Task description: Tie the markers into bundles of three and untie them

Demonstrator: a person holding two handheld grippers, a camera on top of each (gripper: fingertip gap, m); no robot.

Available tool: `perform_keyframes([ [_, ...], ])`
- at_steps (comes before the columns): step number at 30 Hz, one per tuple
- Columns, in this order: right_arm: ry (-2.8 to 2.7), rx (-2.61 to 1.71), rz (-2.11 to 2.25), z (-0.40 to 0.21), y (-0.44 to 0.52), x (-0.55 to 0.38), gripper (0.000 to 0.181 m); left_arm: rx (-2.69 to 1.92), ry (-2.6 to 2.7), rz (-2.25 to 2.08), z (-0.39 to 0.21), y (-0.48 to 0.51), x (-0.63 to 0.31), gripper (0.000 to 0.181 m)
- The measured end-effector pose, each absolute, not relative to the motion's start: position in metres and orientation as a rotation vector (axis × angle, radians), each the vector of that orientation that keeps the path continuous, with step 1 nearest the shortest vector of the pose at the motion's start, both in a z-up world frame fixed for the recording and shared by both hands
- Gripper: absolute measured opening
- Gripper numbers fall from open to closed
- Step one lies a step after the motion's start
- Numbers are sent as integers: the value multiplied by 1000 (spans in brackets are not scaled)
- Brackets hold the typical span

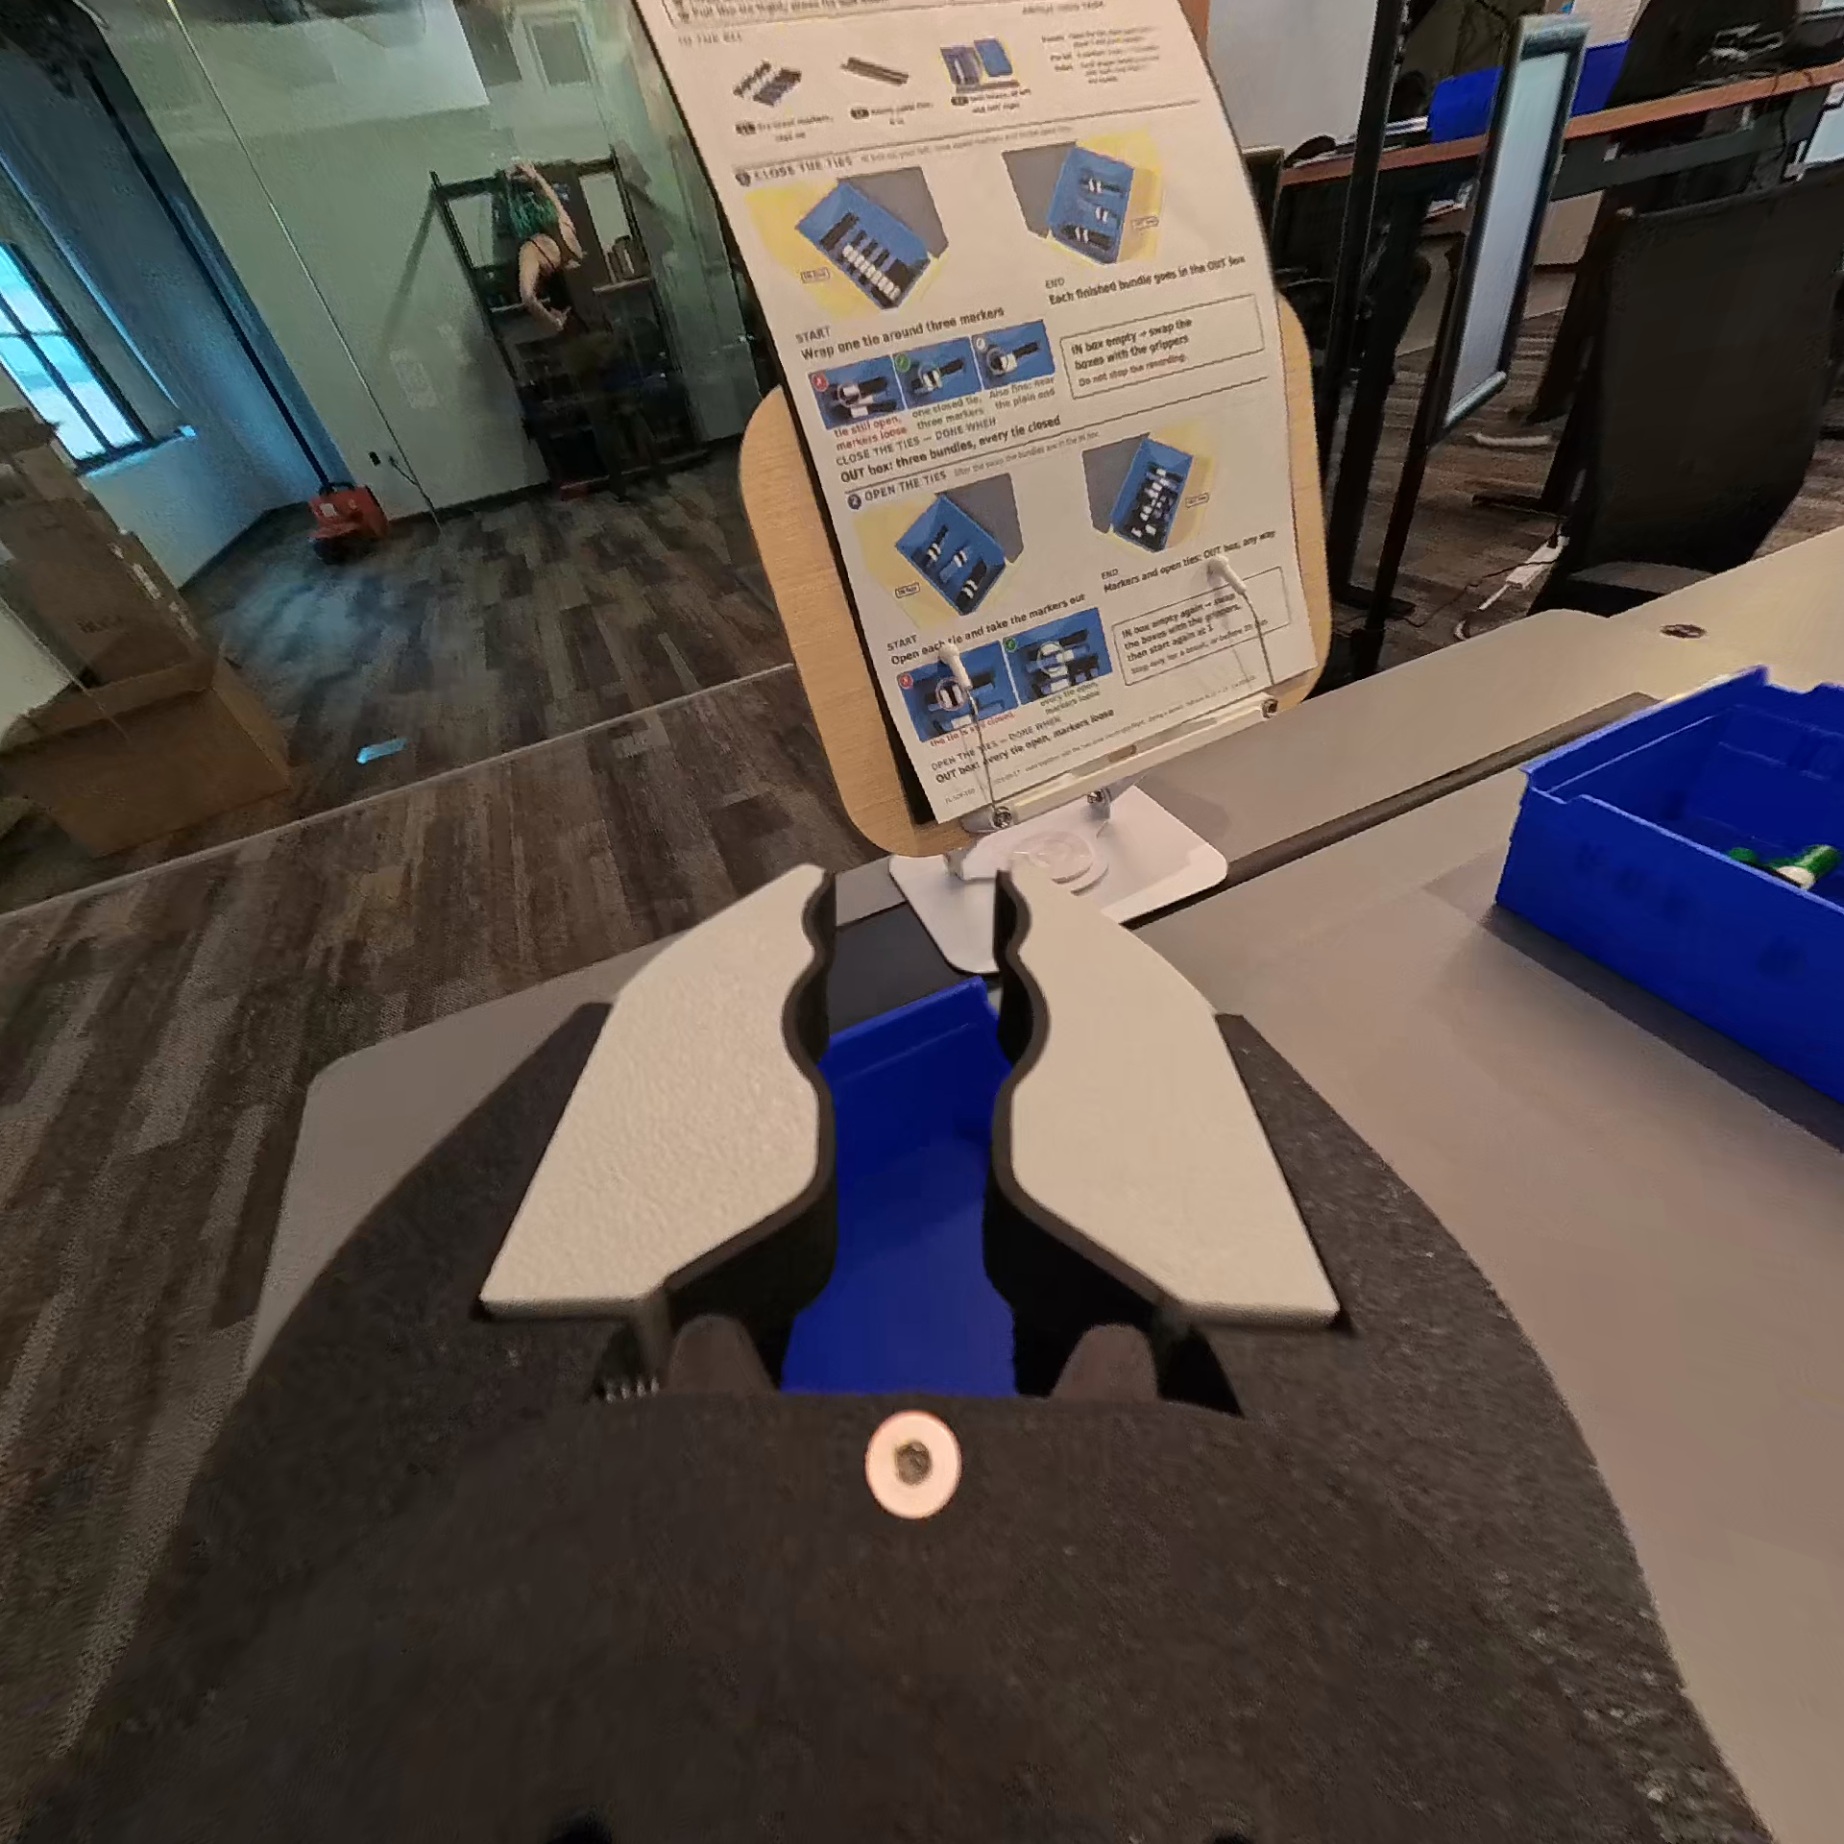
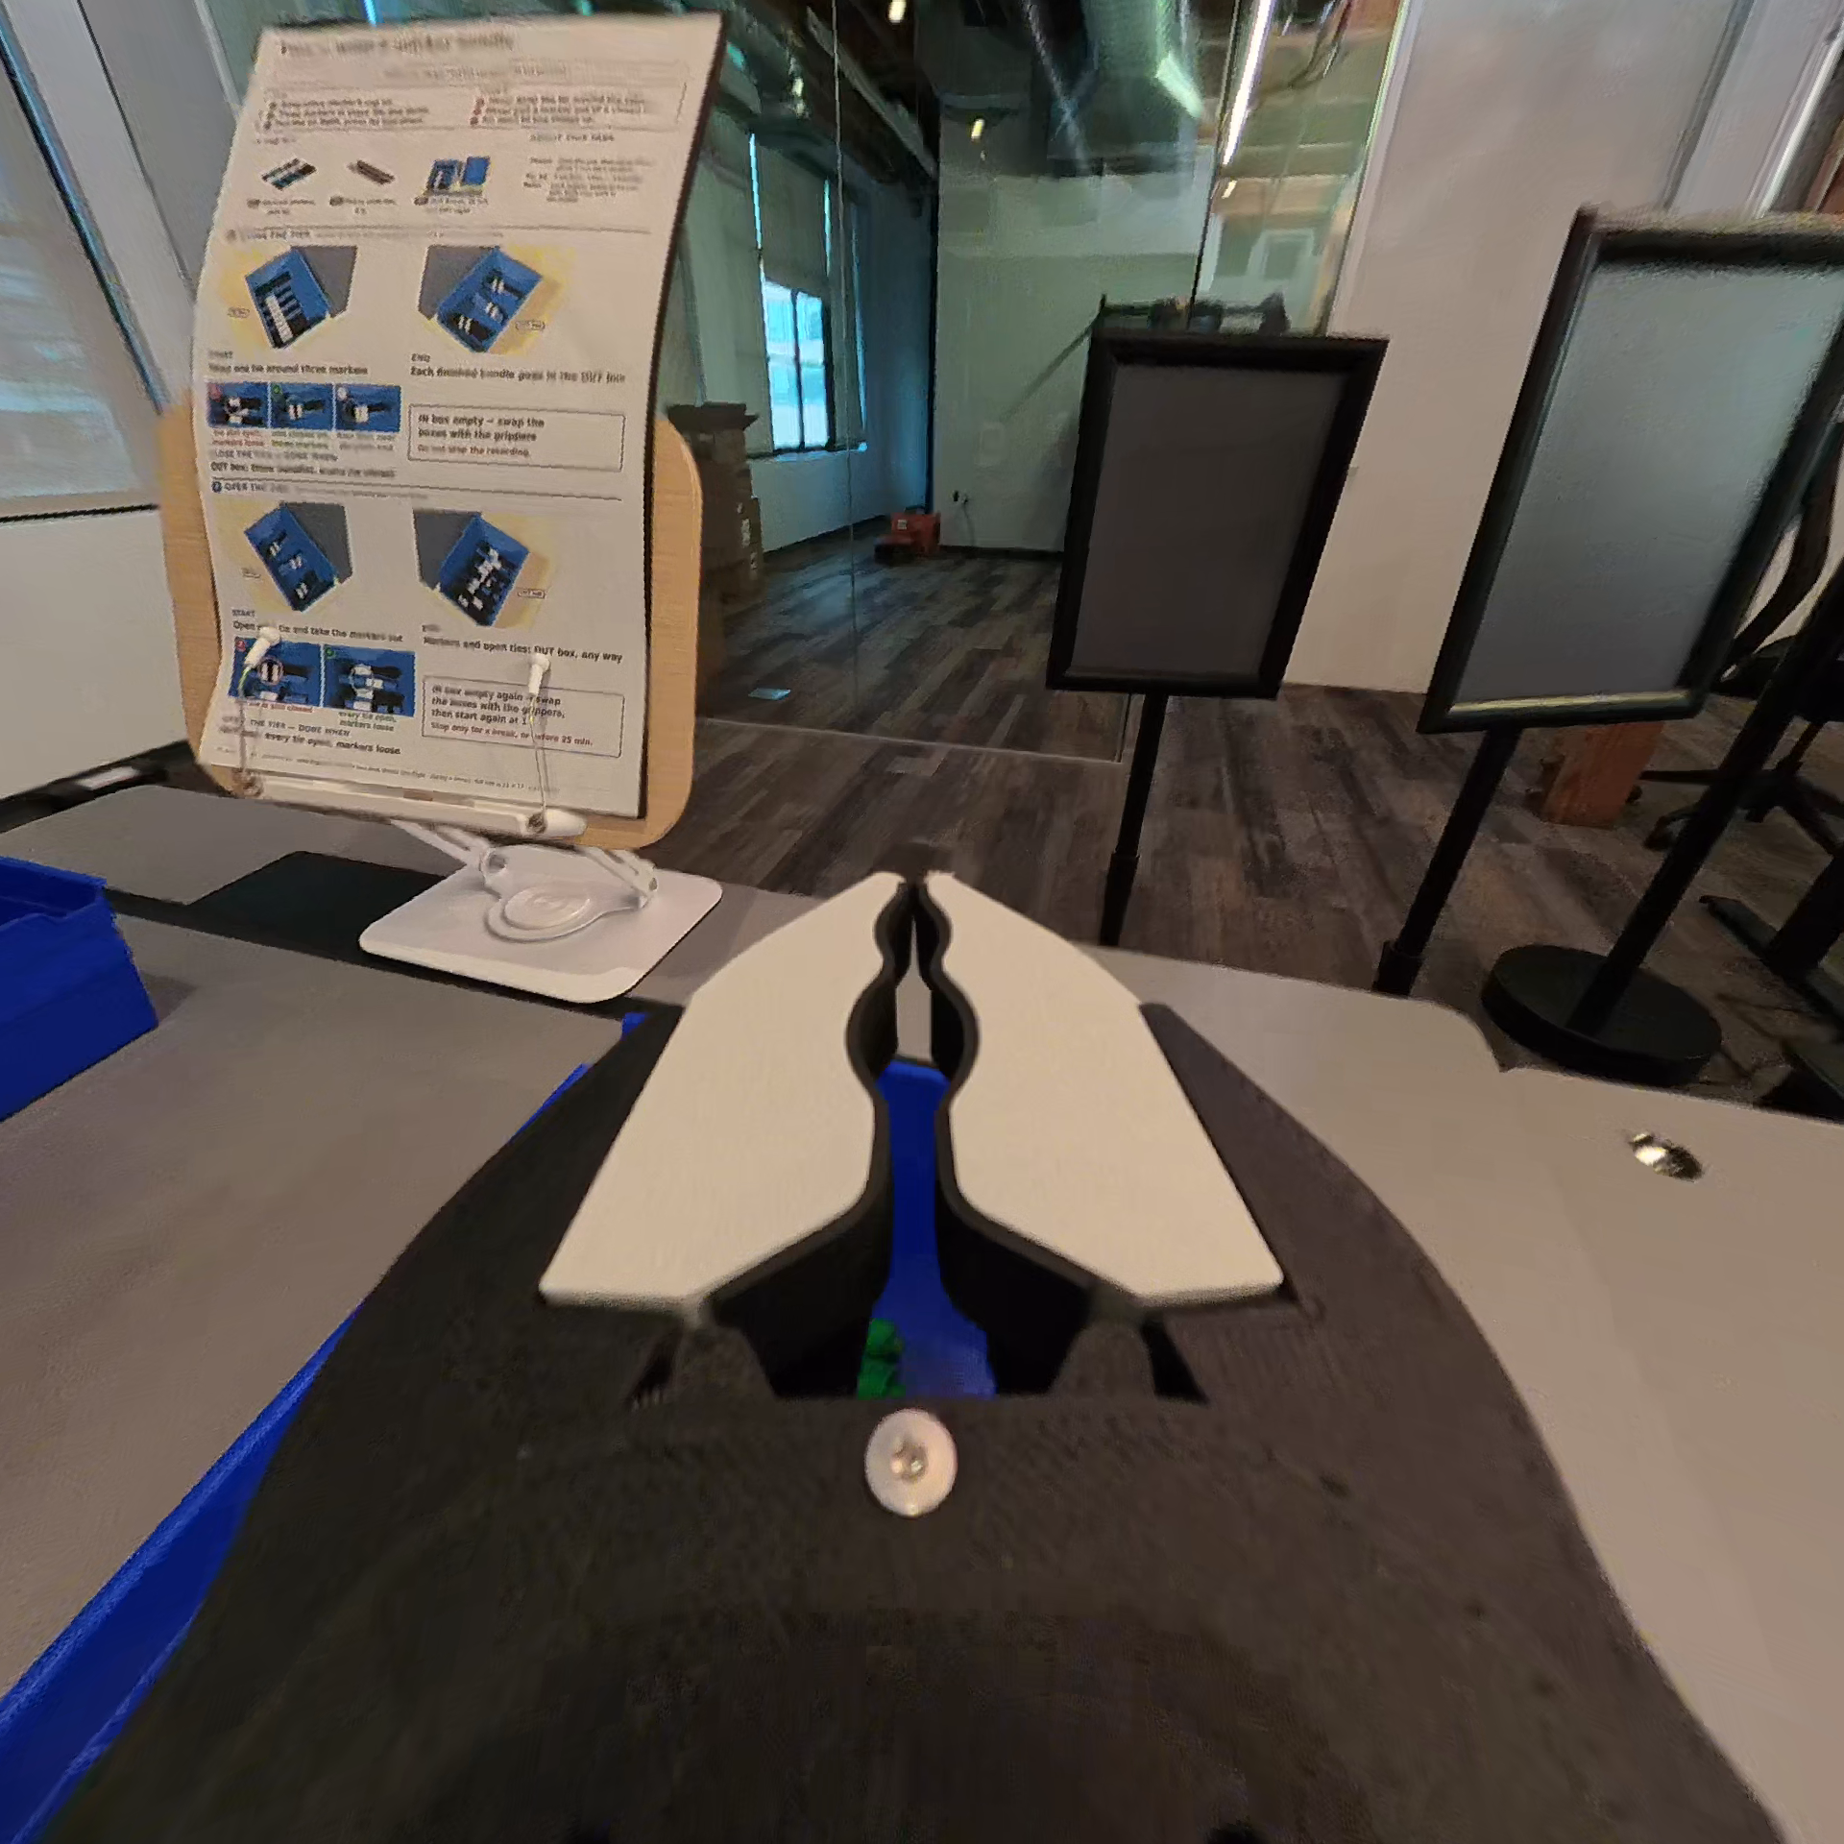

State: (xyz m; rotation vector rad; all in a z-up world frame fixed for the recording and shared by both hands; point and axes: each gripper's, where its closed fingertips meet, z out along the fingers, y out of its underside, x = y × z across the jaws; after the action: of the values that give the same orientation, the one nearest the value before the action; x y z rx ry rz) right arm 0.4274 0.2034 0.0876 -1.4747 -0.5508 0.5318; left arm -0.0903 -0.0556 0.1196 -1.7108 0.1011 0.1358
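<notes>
My left gripper (image 1: 910, 878) is open and empty, its jaws a hand's width apart. It hovers over a blue bin (image 1: 908, 1197) whose inside shows between the fingers. A second blue bin (image 1: 1676, 898) stands to the right on the grey table, with green markers (image 1: 1796, 863) in it. My right gripper (image 2: 916, 880) is shut with its tips touching and nothing between them. It hangs over that bin (image 2: 200, 1497), where green markers (image 2: 880, 1362) show through the gap near the finger roots. No ties are visible.
A printed instruction sheet on a wooden stand (image 1: 998, 399) sits at the table's far edge, also in the right wrist view (image 2: 429, 449). The left bin's corner (image 2: 60, 988) shows at far left. Framed sign stands (image 2: 1207, 519) are on the floor beyond the grey table (image 2: 1497, 1247). There is about 60 cm between the tips of the two grippers.
</notes>
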Motion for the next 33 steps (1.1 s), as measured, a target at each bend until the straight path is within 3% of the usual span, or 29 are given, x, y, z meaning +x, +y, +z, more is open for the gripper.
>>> perform_keyframes([
  [5,-626,-1663,520,53,210,424,2,-1758,87,133,106,-50,-96,37],
  [8,-632,-1706,424,50,207,435,8,-1881,11,195,87,-61,-118,52],
  [13,-671,-1917,355,30,227,451,52,-2173,-59,195,48,-99,-172,67],
  [15,-723,-2059,296,9,234,457,60,-2288,-73,251,33,-122,-198,69],
  [27,-807,-2613,176,-103,202,467,68,-2506,-302,-126,-43,-148,-204,89],
  [33,-786,-2581,-231,-121,210,493,63,-2589,-322,23,-79,-136,-201,87],
])
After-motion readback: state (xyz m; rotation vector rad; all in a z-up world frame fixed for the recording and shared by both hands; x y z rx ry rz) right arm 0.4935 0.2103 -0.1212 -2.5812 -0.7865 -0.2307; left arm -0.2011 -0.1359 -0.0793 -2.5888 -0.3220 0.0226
